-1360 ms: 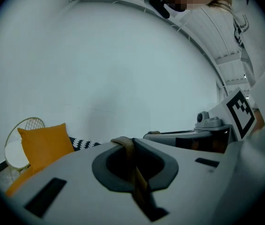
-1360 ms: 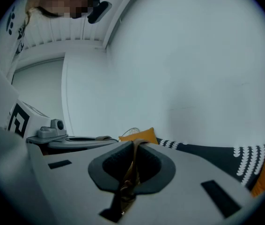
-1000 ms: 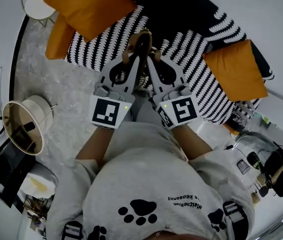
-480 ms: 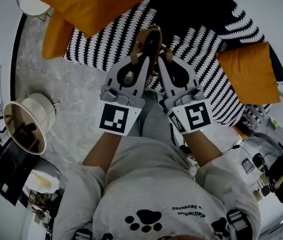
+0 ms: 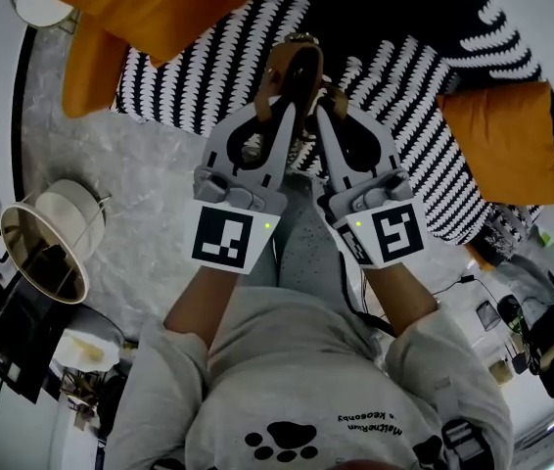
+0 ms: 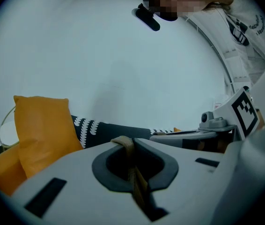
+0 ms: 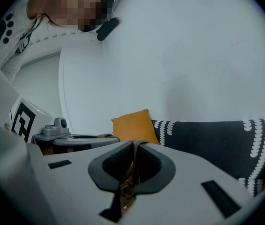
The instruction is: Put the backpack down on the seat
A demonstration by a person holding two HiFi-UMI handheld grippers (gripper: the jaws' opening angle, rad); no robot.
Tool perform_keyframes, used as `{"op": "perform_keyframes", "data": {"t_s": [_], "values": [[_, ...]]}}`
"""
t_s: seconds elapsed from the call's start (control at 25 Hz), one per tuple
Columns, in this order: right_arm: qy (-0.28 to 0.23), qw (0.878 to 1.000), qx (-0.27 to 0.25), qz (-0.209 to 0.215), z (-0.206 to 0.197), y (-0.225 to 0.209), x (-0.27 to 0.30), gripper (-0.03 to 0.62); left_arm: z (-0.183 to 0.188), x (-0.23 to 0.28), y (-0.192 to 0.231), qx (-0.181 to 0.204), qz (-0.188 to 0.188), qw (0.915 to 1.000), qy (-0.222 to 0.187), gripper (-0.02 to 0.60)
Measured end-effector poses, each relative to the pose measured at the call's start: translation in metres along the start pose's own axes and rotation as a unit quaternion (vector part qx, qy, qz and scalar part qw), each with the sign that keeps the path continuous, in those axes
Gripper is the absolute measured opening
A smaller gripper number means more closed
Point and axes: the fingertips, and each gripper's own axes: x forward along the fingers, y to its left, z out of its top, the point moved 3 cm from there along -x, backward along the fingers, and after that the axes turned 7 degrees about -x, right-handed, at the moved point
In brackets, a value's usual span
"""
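At upper centre of the head view, the left gripper (image 5: pixel 279 108) and right gripper (image 5: pixel 323 112) are clamped tight on the straps (image 6: pixel 124 145) of the tan backpack (image 5: pixel 297 67), which hangs above the striped sofa seat (image 5: pixel 409 86). This looks like the carry stage; the next move calls for lowering the backpack until it rests on the seat, then releasing.

Patterned black-and-white seat (image 5: pixel 208 78) carries orange cushions (image 5: pixel 500 140)

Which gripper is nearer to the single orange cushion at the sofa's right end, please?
Right. The right gripper sits left of the cushion in the head view, over the striped seat; the left gripper is beyond it, farther left. Both are shut on tan straps.
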Motion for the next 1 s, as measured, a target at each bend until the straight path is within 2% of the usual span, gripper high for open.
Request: {"op": "perform_keyframes", "data": {"t_s": [0.52,1.0], "values": [[0.012,1.000,0.012,-0.012,-0.039,-0.017,0.021,0.038,-0.037,0.023,0.021,-0.003,-0.005,0.9998,0.020,0.018],[0.033,0.999,0.011,-0.021,-0.071,-0.013,0.050,0.038,-0.065,0.032,0.055,0.001,-0.005,0.9995,0.032,0.018]]}}
